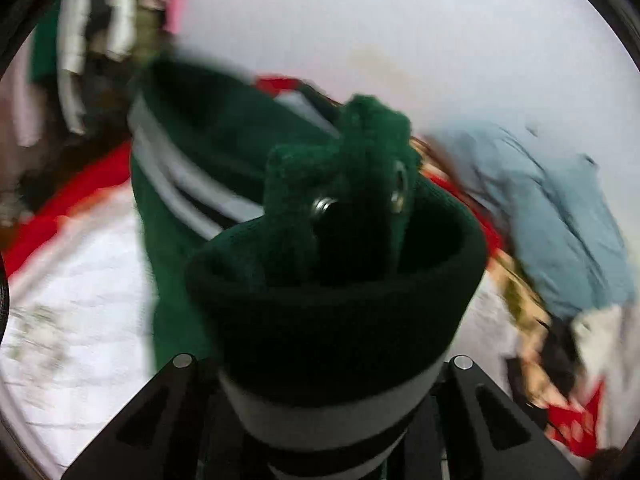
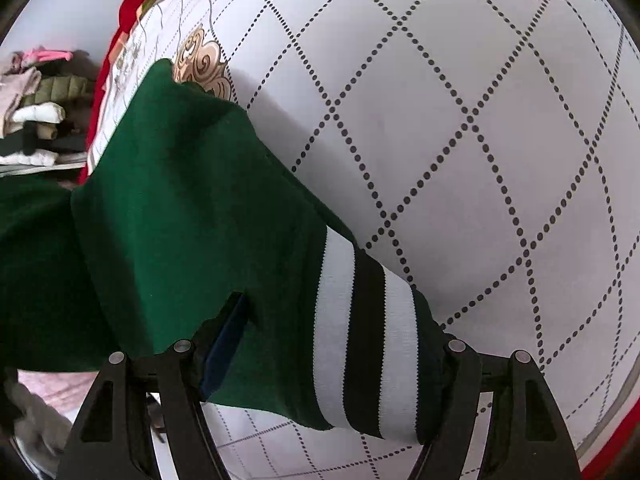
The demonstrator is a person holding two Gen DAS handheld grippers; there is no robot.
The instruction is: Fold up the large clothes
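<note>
A dark green knit sweater (image 2: pixel 180 208) with white and black stripes lies over a white quilted bed cover (image 2: pixel 460 128). My right gripper (image 2: pixel 320 384) is shut on the sweater's striped cuff end, with cloth draped over its fingers. In the left wrist view, blurred by motion, my left gripper (image 1: pixel 324 372) is shut on the sweater's striped hem (image 1: pixel 328 320), lifted above the bed; a green hood part with metal eyelets (image 1: pixel 360 184) bunches in front. The fingertips are hidden by cloth in both views.
A pile of folded clothes (image 2: pixel 40 112) sits at the left past the bed's red border (image 2: pixel 104 92). In the left wrist view a light blue garment (image 1: pixel 560 216) and other clothes (image 1: pixel 560 360) lie at the right, more clothes (image 1: pixel 104 28) at the upper left.
</note>
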